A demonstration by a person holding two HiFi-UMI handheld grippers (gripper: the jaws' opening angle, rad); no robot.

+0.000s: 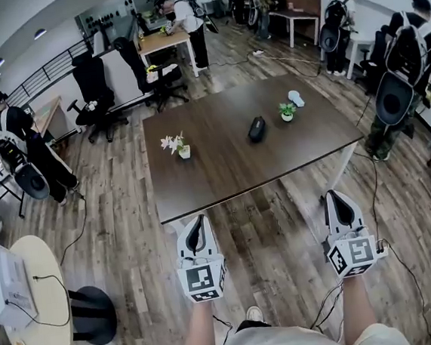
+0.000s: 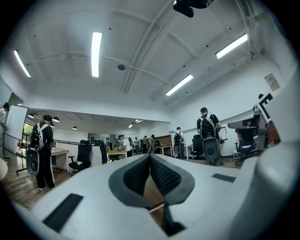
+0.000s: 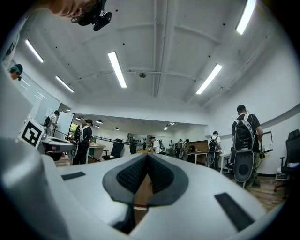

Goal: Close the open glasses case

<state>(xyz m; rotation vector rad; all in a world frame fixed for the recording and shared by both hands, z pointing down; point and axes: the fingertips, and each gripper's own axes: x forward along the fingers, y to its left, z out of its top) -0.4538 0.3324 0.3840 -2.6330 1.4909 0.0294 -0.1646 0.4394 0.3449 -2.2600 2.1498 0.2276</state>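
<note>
So both are clamped right together with nothing in them: the left hand-held gripper (image 1: 197,218) and the right hand-held gripper (image 1: 336,193) each show their dark pads meeting at the tip in their own views, with just brown wood showing past them. The case (image 1: 257,128) is a dark oval lying out in the middle of the surface (image 1: 223,171), ahead of both, off to the right of the left one and to the left of the right one, well apart from either. Honestly can't tell from here whether its lid is up. The near edge of the surface runs just in front of the left one's tips, close to the near left corner, while the right one hangs over bare floor (image 1: 283,245) short of that edge, with a white leg (image 1: 345,167) just ahead of it. A flower pot (image 1: 180,146) sits ahead of the left one, left of the case. A small plant (image 1: 287,112) and a white thing (image 1: 296,98) sit beyond the case, toward the far right edge. There's lots of clear wood around the case. Office chairs (image 1: 98,92) are far ahead on the left, people (image 1: 403,74) stand off to the right of the right one, and a round surface (image 1: 51,313) sits left of the left one.
</note>
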